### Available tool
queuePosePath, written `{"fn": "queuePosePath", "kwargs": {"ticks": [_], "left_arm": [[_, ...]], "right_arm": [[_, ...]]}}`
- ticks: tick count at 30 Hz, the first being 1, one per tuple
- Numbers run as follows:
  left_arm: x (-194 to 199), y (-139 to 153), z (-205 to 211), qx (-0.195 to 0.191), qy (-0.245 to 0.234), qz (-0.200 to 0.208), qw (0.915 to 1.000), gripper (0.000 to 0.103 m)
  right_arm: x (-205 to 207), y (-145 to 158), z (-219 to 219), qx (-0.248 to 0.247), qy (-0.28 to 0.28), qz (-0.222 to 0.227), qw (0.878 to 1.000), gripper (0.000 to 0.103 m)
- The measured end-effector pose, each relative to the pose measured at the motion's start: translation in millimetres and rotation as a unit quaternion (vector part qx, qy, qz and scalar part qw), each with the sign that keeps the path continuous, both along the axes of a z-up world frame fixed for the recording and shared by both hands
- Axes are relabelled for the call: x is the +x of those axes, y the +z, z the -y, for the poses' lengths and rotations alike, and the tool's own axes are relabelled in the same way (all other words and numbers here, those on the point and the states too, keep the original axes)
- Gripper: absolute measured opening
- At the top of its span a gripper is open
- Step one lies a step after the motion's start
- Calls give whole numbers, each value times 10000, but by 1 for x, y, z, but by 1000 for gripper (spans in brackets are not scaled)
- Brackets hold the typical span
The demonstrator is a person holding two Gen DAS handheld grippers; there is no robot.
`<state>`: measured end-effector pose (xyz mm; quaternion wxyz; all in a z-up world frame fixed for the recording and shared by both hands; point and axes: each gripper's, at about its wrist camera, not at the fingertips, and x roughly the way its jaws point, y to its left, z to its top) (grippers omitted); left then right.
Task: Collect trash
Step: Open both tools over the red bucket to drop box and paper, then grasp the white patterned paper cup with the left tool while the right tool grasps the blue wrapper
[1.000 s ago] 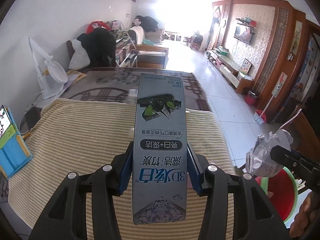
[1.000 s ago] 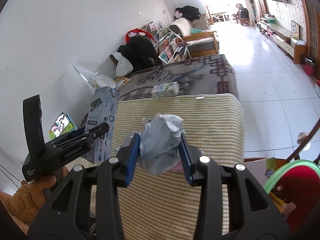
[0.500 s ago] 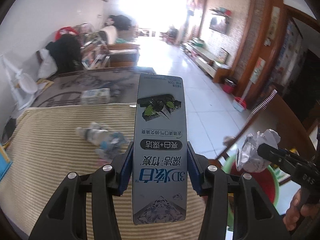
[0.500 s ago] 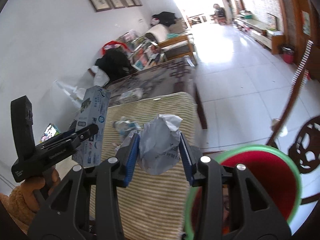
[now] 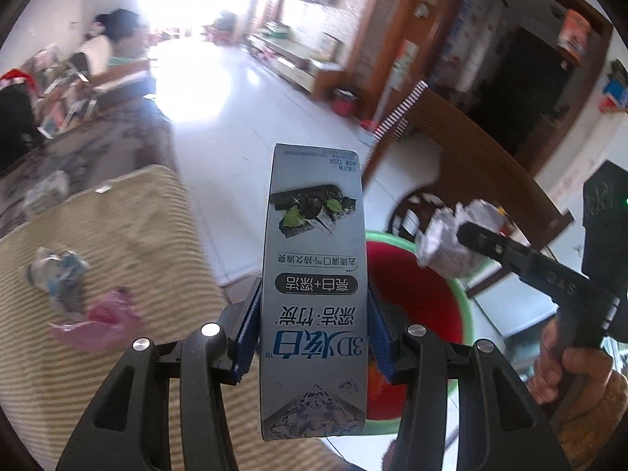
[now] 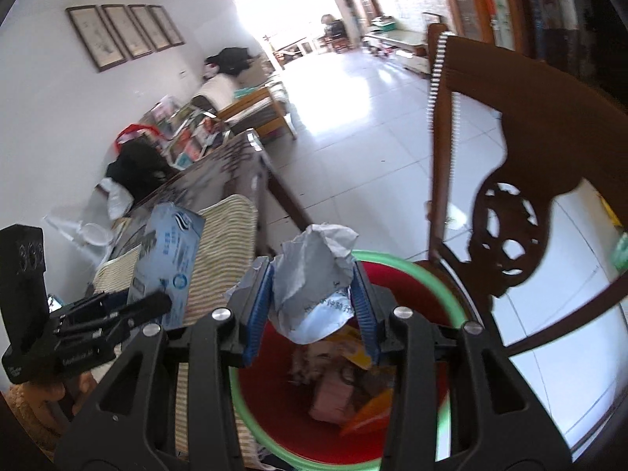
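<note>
Two claws were loaded at once: the left claw (image 5: 312, 337) pinched a toothpaste box (image 5: 314, 286) upright, and the right claw (image 6: 312, 306) squeezed crumpled paper (image 6: 314, 278). Both hung by the red bin (image 6: 431, 286), probably so each could just let go straight in.

A long room is seen, floored with glossy white tiles (image 6: 353, 125) that are washed out by strong daylight from the far end. Four framed pictures (image 6: 125, 35) are hung on the white wall (image 6: 59, 117). A wooden sofa (image 6: 251, 110) is placed along that wall. A carved wooden chair (image 6: 510, 204) is seen close by. The bench (image 5: 117, 243) is covered with a striped cloth.
</note>
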<state>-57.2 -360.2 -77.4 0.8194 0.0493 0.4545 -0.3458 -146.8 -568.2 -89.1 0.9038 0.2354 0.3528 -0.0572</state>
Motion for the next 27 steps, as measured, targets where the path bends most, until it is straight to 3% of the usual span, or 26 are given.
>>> {"fn": "queuePosePath", "kwargs": {"ticks": [6,7,9,19,27], "left_arm": [[-13,-15,23,168,-501,-303,9981,51],[-12,-17,24,244,-497,-335,9979,62],[-10,-17,21,233,-445,-341,9982,68],[25,-7,-39,100,480,3,9988,70],[61,-11,-133,184,1461,147,9890,70]], "right_arm": [[-4,-5,9,-164,-212,-197,9994,40],[-5,-6,11,-208,-277,-243,9991,45],[-6,-8,13,-163,-456,-232,9986,57],[25,-5,-12,-166,-222,-230,9993,65],[75,-9,-74,-223,453,-395,9979,69]]}}
